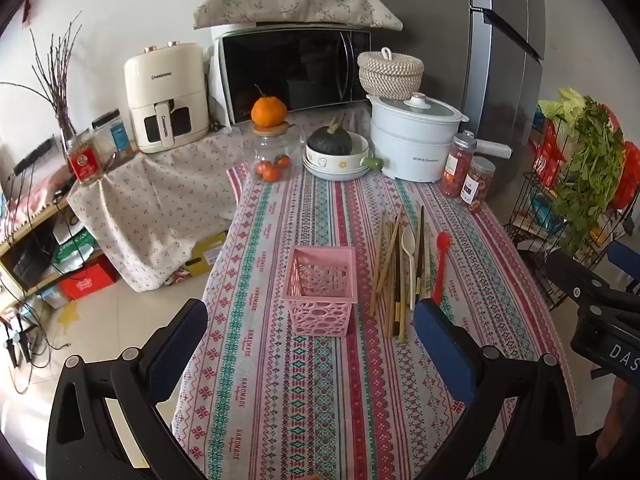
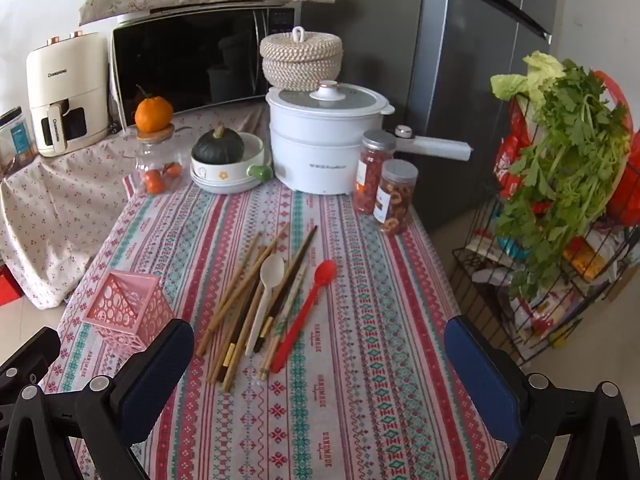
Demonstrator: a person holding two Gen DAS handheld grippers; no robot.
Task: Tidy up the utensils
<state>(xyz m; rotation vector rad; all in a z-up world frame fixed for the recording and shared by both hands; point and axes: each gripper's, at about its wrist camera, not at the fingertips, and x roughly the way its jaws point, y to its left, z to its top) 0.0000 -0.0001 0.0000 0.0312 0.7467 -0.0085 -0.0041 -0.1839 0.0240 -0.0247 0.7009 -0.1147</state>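
a loose bundle of tan and dark wooden chopsticks [image 2: 248, 300] lies on the striped patterned tablecloth [image 2: 360, 360], with a cream plastic spoon [image 2: 266, 280] among them and a red plastic spoon [image 2: 308, 308] at their right edge. just left stands a pink perforated plastic basket [image 1: 320, 292] (nothing visible inside). the left gripper [image 1: 310, 340] and right gripper [image 2: 320, 360] hover nearer, jaws wide apart, gripping nothing.

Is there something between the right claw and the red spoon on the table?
No, nothing visible. The right claw is open above bare tablecloth, and the red spoon lies just ahead at the pile's outer edge.
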